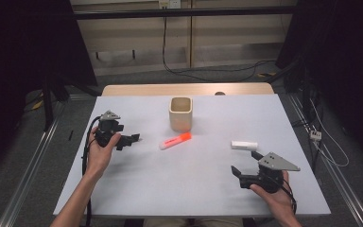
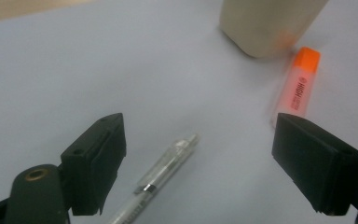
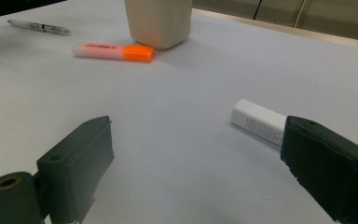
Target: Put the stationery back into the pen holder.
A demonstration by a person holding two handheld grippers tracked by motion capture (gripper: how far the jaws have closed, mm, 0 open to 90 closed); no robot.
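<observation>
From above: left gripper held low over the table, jaws spread wide and empty, aimed toward the orange highlighter just ahead, likely lining up for a pick. Beige cup upright just beyond the highlighter, presumably the drop spot. Right gripper jaws wide too, empty, pointed at the white eraser just in front. Clear pen under the left gripper, too small to make out.

Along the left gripper's jaws: clear pen lying between them on the table, untouched, its lower end cut off at the bottom edge. Highlighter just beyond the right-hand jaw, one end hidden behind it. Cup farther ahead, blurred, top cropped.

Along the right gripper's jaws: eraser near the right-hand jaw, partly hidden by it. Highlighter, cup and pen well ahead; print on each unreadable.
</observation>
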